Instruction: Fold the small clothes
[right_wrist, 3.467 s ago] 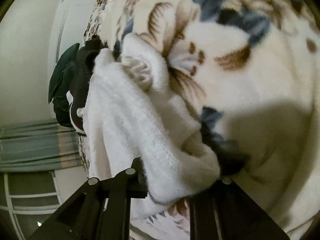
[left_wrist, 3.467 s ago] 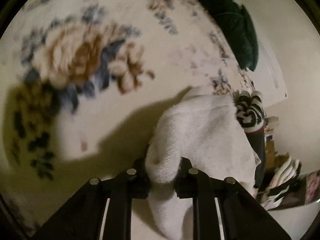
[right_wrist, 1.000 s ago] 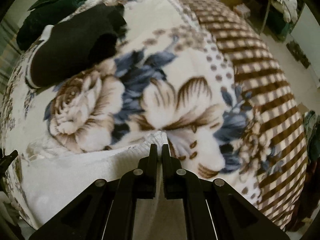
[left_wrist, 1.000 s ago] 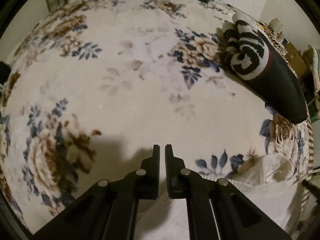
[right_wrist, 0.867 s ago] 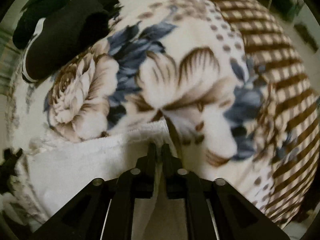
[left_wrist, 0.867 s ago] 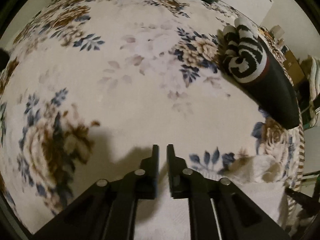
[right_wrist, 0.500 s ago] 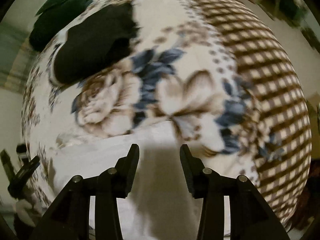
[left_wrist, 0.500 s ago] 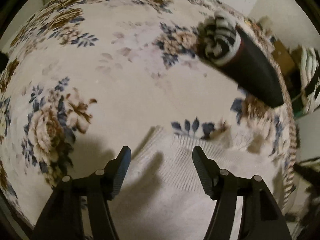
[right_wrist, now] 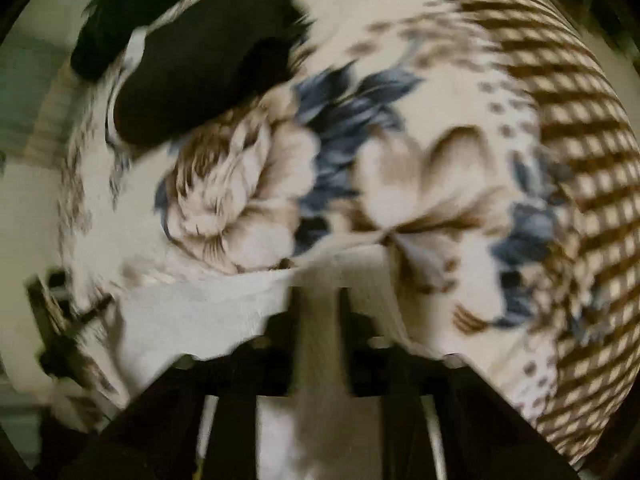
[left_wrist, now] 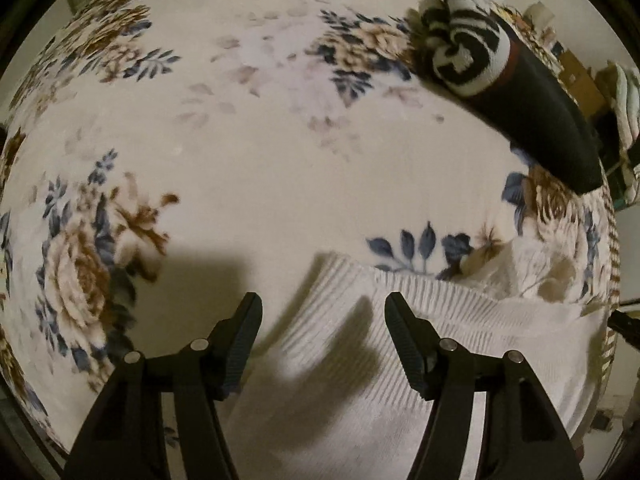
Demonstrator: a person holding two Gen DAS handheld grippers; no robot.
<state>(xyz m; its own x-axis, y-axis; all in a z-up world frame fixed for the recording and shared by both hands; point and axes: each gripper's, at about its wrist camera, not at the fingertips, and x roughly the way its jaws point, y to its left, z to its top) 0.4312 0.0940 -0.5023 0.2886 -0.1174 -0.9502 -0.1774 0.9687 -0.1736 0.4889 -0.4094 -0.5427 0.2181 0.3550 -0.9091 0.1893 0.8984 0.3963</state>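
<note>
The left gripper (left_wrist: pixel 323 330) is spread wide over the white sock (left_wrist: pixel 460 344); only its view shows the striped roll (left_wrist: pixel 466 54). The right gripper (right_wrist: pixel 320 320) looks narrowly parted, but blur leaves its state unclear.

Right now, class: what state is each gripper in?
Left gripper: open, above the white garment, holding nothing.
Right gripper: blurred; cannot be told.

Cream floral blanket (left_wrist: pixel 248 152) with brown roses and blue leaves, brown checked border (right_wrist: pixel 580 128) at three o'clock, dark green cushion (right_wrist: pixel 116 16) at eleven o'clock, stacked boxes (left_wrist: pixel 576 76) at two o'clock.
</note>
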